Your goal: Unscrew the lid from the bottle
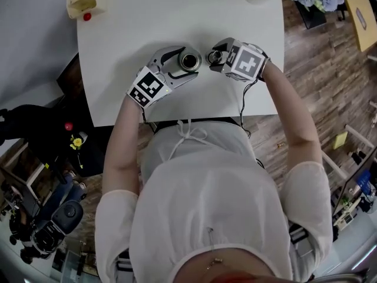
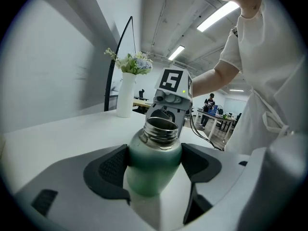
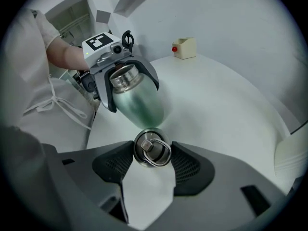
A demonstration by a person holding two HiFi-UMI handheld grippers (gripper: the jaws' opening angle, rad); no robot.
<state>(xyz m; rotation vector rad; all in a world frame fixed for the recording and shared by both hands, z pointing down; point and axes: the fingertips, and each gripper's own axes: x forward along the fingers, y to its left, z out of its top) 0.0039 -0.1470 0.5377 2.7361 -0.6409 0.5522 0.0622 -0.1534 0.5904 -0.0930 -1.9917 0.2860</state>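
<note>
A green metal bottle stands on the white table with its steel mouth open and no lid on it. My left gripper is shut on the bottle's body, one pad on each side. Seen from the head view, the bottle sits between the left gripper's fingers. The round steel lid with its ring handle is off the bottle. My right gripper is shut on the lid. It holds the lid just right of the bottle. In the right gripper view the bottle is behind the lid.
The white table carries a cream box with a red button at its far left corner. A white vase of flowers stands at the far right. The person's body is against the table's near edge.
</note>
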